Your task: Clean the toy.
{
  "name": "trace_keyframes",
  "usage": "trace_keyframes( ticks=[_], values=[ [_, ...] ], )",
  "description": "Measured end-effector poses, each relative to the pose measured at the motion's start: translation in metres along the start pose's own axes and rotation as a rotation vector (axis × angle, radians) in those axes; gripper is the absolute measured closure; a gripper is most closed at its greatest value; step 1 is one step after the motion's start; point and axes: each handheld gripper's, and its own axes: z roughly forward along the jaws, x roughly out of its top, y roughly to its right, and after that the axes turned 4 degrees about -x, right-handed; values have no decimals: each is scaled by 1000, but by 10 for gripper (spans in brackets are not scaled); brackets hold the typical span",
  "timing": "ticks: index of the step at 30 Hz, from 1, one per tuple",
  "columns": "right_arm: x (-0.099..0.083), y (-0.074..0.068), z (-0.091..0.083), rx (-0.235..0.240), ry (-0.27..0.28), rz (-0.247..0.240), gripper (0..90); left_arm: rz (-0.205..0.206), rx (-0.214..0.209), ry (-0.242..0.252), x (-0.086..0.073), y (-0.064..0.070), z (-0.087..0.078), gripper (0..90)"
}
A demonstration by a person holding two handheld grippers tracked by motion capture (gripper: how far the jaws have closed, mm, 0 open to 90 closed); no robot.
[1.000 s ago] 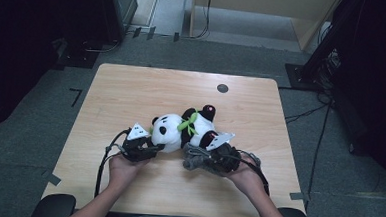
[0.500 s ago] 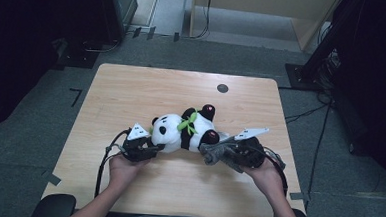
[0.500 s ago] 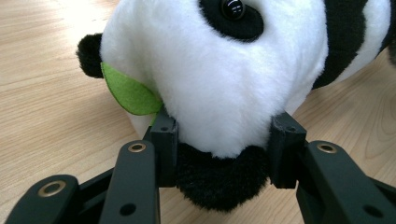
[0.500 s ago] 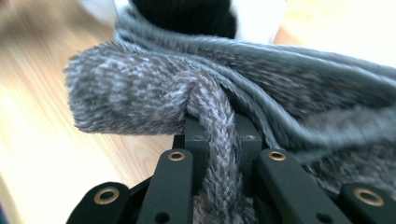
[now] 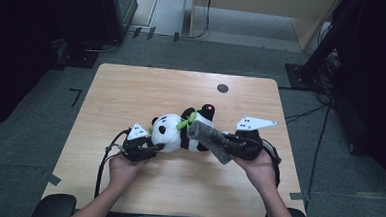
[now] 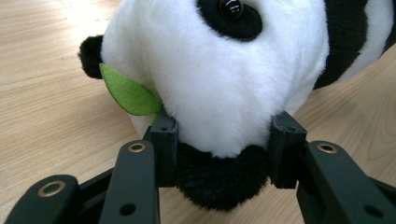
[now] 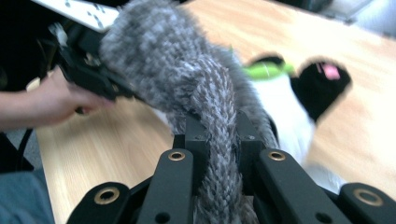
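Observation:
A black and white panda plush [image 5: 177,130] with a green felt leaf [image 5: 184,122] lies on its back in the middle of the wooden table [image 5: 131,93]. My left gripper [image 5: 153,147] is shut on the panda's head [image 6: 219,70], and in the left gripper view its pads [image 6: 164,135] press into white and black fur beside the leaf [image 6: 128,93]. My right gripper [image 5: 227,144] is shut on a grey knitted cloth [image 5: 207,137] that drapes over the panda's belly. In the right gripper view the cloth [image 7: 187,70] runs between the jaws of the right gripper [image 7: 219,135], with the panda [image 7: 285,102] behind it.
A small black round disc [image 5: 222,88] sits near the table's far edge. Cables trail from both grippers over the near edge. Dark equipment and cables stand on the floor around the table. A chair [image 5: 53,206] shows at the bottom left.
My right gripper has moved right and up, pulling the grey knitted cloth out longer over the panda. The left gripper has stayed on the panda's head.

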Motion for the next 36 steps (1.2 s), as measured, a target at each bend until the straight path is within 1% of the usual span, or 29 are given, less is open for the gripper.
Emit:
trace_keyframes(
  ticks=[1, 2, 3, 4, 5, 6, 7, 8, 9, 10, 11, 12, 14, 15, 16, 18, 19, 20, 21, 23, 25, 26, 30, 31, 32, 35, 36],
  values=[
    [0, 0, 0, 0, 0, 0, 817, 3, 0, -1, 0, 0, 0, 554],
    [9, -4, 8, 13, 6, -5, 817, 5, 0, 0, 0, 0, 0, 553],
    [9, -4, 8, 13, 6, -5, 817, 6, 1, 0, 0, 0, 0, 553],
    [21, -9, 22, 1, -13, -11, 817, 5, 1, 1, 0, 0, 0, 553],
    [21, -9, 22, 1, -13, -11, 817, 5, 1, 1, 0, 0, 0, 551],
    [30, -14, 35, -11, -26, -28, 817, 3, 1, 3, 0, 0, 0, 549],
    [30, -14, 35, -11, -26, -28, 817, 3, 2, 6, -1, 0, 0, 549],
    [35, -16, 42, -17, -36, -41, 817, 6, 2, 5, -1, 0, 0, 548],
    [44, -20, 59, -18, -62, -43, 816, 7, 3, 9, -1, 0, 0, 547],
    [44, -20, 59, -18, -62, -43, 816, 7, 3, 9, -1, 0, 0, 547],
    [52, -22, 77, -33, -83, -47, 816, 7, 2, 8, -1, 0, 0, 546],
    [55, -23, 87, -35, -98, -39, 816, 7, 2, 8, -1, 0, 0, 545],
    [61, -25, 100, -26, -114, -13, 815, 6, 2, 9, -1, 0, 0, 544],
    [63, -28, 106, -31, -120, -19, 815, 7, 3, 8, -1, -1, 0, 544],
    [66, -31, 114, -53, -132, -49, 815, 4, 3, 8, -1, -1, 0, 543],
    [69, -34, 125, -69, -148, -58, 814, -6, 3, 12, -1, -1, 0, 537],
    [69, -35, 132, -89, -155, -80, 813, -6, 3, 12, -1, -1, 0, 537],
    [69, -35, 132, -89, -155, -80, 813, -8, 2, 11, -1, -1, 0, 537],
    [70, -37, 139, -111, -162, -87, 809, -14, 0, 9, -1, -2, 0, 536],
    [70, -39, 143, -117, -157, -82, 809, -17, -1, 9, -1, -3, 0, 536],
    [68, -42, 148, -108, -170, -77, 809, -21, 1, 5, -1, -3, 0, 536],
    [67, -44, 150, -103, -171, -86, 809, -21, 2, 4, -1, -3, 0, 536],
    [63, -48, 151, -91, -177, -95, 810, -22, 2, 1, -2, -2, 0, 536],
    [62, -49, 151, -86, -177, -102, 811, -24, 1, 0, -2, -2, 0, 536],
    [57, -52, 150, -77, -175, -113, 812, -33, -5, -2, -2, -3, 0, 536],
    [52, -55, 149, -64, -180, -127, 815, -38, -11, -1, -3, -4, 1, 535],
    [51, -55, 148, -58, -180, -136, 816, -48, -19, -3, -2, -5, 0, 536]
  ],
)
